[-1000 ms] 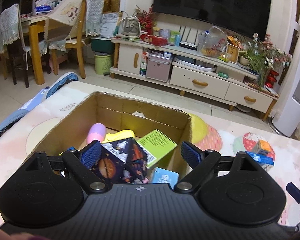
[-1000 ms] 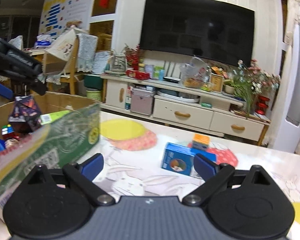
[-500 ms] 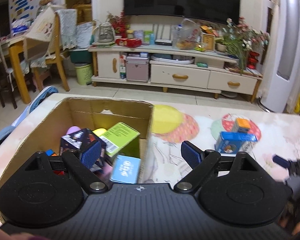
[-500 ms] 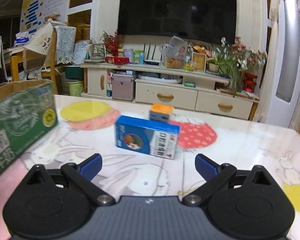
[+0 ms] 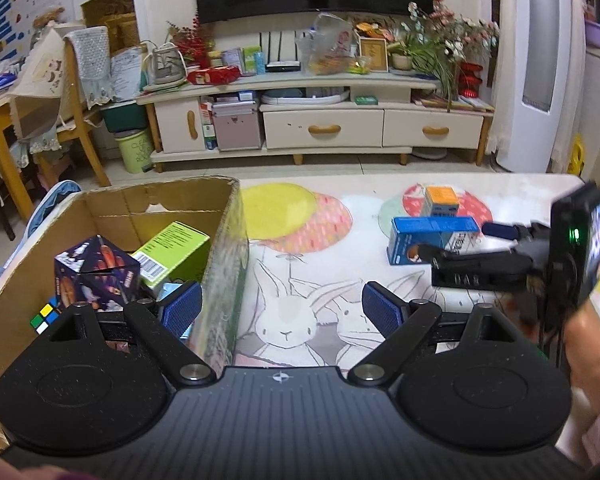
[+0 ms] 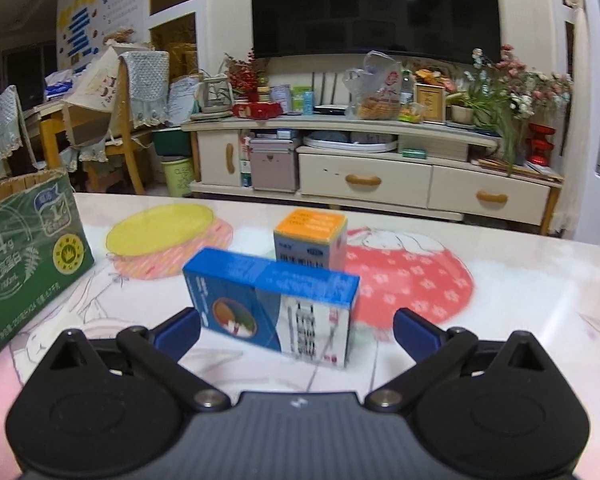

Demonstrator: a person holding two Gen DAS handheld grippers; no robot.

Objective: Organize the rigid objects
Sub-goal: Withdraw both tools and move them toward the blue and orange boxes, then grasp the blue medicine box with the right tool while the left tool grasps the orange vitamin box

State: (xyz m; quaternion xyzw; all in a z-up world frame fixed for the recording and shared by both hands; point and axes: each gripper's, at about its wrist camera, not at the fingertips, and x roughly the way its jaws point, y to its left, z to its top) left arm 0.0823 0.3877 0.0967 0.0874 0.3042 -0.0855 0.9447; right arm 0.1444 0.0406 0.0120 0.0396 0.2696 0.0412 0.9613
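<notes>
A blue box (image 6: 272, 306) stands on the table, with a small orange-topped box (image 6: 310, 238) just behind it. My right gripper (image 6: 296, 330) is open, with the blue box between its fingertips, not touching. In the left wrist view the right gripper (image 5: 466, 242) reaches the blue box (image 5: 428, 232) from the right. My left gripper (image 5: 282, 310) is open and empty above the right wall of the cardboard box (image 5: 224, 248). That box holds a dark space-print cube (image 5: 96, 270), a green box (image 5: 172, 250) and a Rubik's cube (image 5: 44, 316).
The table has a cartoon rabbit cloth (image 5: 300, 312). The cardboard box's green printed side (image 6: 24, 256) stands at the left in the right wrist view. Beyond the table are a TV cabinet (image 5: 320, 124) and a wooden chair (image 5: 76, 92).
My left gripper has moved right, from over the cardboard box to its right wall. My right gripper has closed in on the blue box, which now sits between its fingers.
</notes>
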